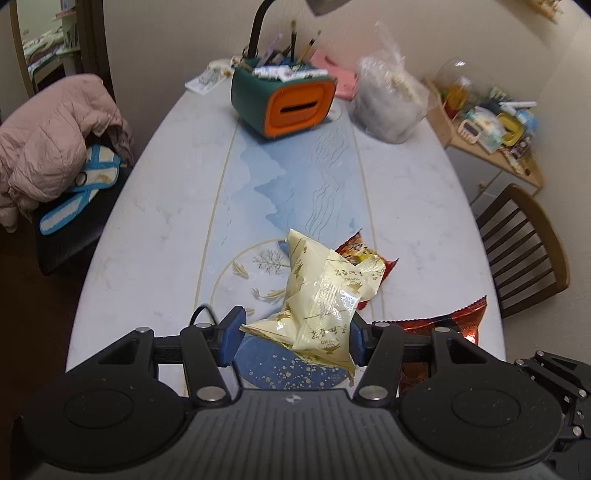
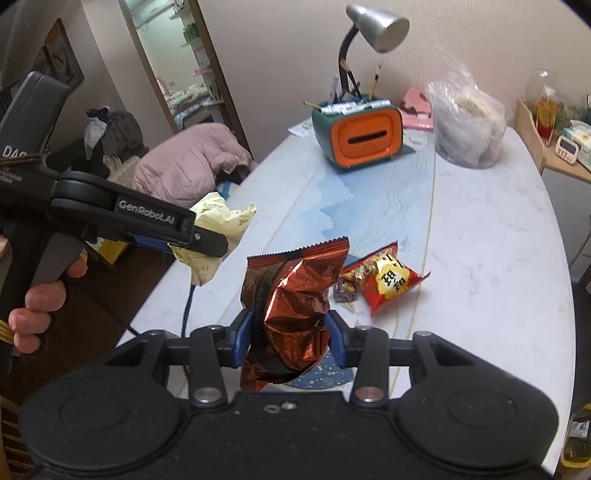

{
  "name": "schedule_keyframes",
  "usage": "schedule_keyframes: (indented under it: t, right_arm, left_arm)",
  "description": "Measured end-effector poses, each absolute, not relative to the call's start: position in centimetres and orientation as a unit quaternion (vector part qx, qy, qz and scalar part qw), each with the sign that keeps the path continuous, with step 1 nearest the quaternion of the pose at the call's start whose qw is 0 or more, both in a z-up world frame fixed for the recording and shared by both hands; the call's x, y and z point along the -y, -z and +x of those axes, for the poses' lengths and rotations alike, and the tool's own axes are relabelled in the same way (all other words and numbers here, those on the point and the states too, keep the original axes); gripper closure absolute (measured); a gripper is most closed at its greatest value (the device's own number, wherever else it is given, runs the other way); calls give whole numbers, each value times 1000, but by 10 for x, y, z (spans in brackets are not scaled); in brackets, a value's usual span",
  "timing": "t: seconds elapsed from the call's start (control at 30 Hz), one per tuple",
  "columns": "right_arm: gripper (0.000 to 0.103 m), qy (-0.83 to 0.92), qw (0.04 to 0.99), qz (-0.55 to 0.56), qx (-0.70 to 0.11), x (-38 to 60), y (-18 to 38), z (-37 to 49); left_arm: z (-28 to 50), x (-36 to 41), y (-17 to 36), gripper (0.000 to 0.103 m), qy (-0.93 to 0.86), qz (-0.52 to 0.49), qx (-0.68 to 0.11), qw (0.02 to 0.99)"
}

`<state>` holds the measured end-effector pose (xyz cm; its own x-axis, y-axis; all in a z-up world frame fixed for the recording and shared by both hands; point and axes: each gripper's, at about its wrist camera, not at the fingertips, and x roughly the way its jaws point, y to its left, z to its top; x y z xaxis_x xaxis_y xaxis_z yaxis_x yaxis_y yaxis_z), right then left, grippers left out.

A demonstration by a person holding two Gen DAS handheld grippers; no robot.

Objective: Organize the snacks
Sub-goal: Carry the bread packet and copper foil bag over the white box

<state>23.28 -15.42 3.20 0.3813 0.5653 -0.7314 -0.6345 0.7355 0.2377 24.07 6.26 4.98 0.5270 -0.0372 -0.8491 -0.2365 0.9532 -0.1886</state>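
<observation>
left gripper (image 1: 295, 332) clamps cream snack pack (image 1: 325, 295), clear of table (image 1: 166, 221) | right gripper (image 2: 290, 334) clamps crumpled red Oreo pack (image 2: 293, 306), also aloft | red-yellow packet (image 2: 388, 277) lies on table | advice: keep grips firm, keep packs apart, set each down before releasing

Snack packet (image 2: 384, 278) lying on the worktop (image 2: 480, 236), tissue box (image 2: 356, 134) at the far end, lamp (image 2: 376, 26) behind it, plastic bag (image 2: 467, 125) to its right, chair (image 1: 524, 247) right of the worktop

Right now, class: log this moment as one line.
left gripper: shut on cream packet | right gripper: shut on Oreo packet | red packet: on table
</observation>
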Motion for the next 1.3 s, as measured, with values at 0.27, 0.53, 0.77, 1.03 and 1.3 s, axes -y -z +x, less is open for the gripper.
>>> schedule_keyframes:
  t: [0.27, 0.53, 0.77, 1.03, 1.3]
  right_arm:
    - [63, -369, 837, -33, -402, 165, -60, 202]
    - [62, -378, 833, -27, -404, 174, -69, 174]
    - [62, -389, 819, -28, -422, 173, -61, 147]
    - [62, -397, 803, -23, -444, 172, -48, 120]
    - [62, -385, 790, -27, -476, 167, -17, 103]
  left_arm:
    - [197, -64, -84, 48, -55, -120, -473, 871]
    - [150, -62, -87, 48, -48, -106, -494, 862]
    - [111, -52, -80, 48, -38, -92, -513, 852]
    - [78, -44, -62, 48, -18, -89, -541, 836]
    - [65, -35, -24, 48, -17, -86, -565, 821]
